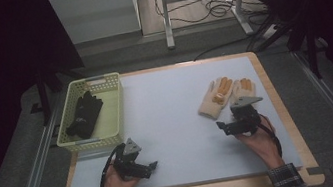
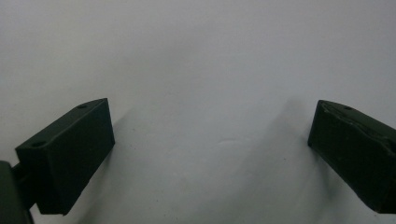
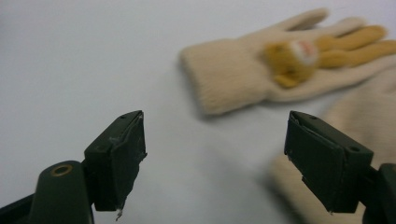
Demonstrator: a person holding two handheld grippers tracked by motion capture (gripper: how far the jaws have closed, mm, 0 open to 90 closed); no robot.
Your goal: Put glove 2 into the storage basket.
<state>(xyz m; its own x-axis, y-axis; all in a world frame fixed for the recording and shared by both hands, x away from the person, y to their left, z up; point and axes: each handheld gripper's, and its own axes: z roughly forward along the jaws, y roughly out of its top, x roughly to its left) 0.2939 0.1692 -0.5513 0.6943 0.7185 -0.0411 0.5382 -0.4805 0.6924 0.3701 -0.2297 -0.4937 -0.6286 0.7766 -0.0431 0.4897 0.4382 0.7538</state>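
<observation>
down by the near edge of the grey mat (image 1: 176,102), left gripper (image 1: 152,166) low over bare surface, jaws spread wide, nothing between them. over by the right edge, right gripper (image 1: 220,126) also released, jaws apart and empty, aimed across the mat, just short of the cream gloves (image 1: 225,95). in the right gripper view, nearer glove (image 3: 345,140) touching close beside the right jaw, blurred; farther glove (image 3: 280,65) flat, cuff toward the camera, orange fingers and a small orange animal patch on its back. off at the far left corner, pale yellow basket (image 1: 115,106), black glove (image 1: 84,115) lying inside.
</observation>
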